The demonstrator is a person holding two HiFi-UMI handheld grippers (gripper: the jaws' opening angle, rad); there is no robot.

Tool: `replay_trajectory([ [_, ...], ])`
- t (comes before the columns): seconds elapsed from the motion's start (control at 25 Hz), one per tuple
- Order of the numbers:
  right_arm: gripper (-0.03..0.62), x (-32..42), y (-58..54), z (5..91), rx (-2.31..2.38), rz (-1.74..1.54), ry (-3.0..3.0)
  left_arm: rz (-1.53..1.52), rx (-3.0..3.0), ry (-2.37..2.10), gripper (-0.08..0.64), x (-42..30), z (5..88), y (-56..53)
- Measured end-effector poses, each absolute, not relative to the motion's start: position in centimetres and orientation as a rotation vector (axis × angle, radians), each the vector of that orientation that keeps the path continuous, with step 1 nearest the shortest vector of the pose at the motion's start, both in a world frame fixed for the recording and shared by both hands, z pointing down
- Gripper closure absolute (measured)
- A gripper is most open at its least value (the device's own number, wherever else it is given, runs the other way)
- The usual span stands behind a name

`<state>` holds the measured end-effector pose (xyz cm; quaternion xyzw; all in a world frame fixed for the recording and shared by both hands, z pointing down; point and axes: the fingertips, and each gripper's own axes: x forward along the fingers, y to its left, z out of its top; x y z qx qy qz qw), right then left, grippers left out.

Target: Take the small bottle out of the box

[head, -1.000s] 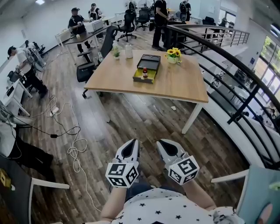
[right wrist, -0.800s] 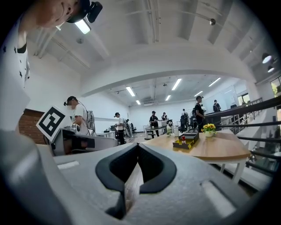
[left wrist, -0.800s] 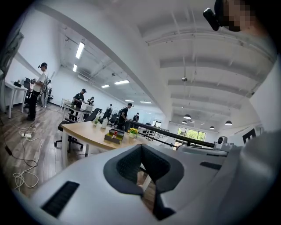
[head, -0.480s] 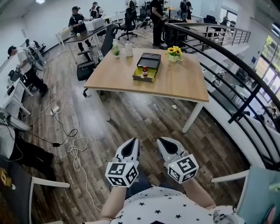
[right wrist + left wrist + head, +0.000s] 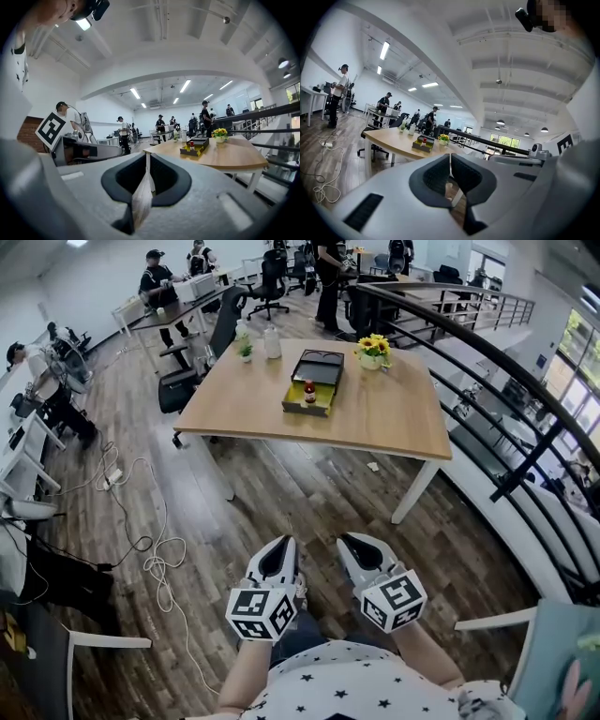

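Note:
A small red-capped bottle (image 5: 309,390) stands in the front part of an open dark box (image 5: 317,372) on a wooden table (image 5: 375,418), far ahead of me. Both grippers hang close to my body, well short of the table. My left gripper (image 5: 280,547) is shut with nothing in it. My right gripper (image 5: 360,543) is empty, and its jaws are opening by a narrow gap. The left gripper view shows the box (image 5: 422,145) and bottle (image 5: 424,139) beyond the left gripper (image 5: 450,157). The right gripper view shows the box (image 5: 197,149) and bottle (image 5: 191,146) past the right gripper (image 5: 147,157).
A pot of yellow flowers (image 5: 373,350), a white bottle (image 5: 272,341) and a small plant (image 5: 245,351) stand on the table's far side. An office chair (image 5: 192,381) stands at its left. Cables (image 5: 150,540) lie on the wooden floor. A dark railing (image 5: 506,381) runs along the right.
The view has shifted slightly and the table sits a little nearer. Both grippers stay in the same place near my body.

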<state>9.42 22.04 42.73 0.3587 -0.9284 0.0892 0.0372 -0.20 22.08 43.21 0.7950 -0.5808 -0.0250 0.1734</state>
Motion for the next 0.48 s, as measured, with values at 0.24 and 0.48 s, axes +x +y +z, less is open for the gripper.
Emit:
replay_trajectory([
  [0.24,0.567,8.2,18.1,43.2,1.106,0.302,-2.838,-0.074,2.255,-1.627,0.555,-1.6,43.7,18.0],
  [0.48,0.554,6.3,13.1,42.8,1.124,0.312,-2.832,-0.071,2.285,-1.594,0.505,-3.4,43.2,12.7],
])
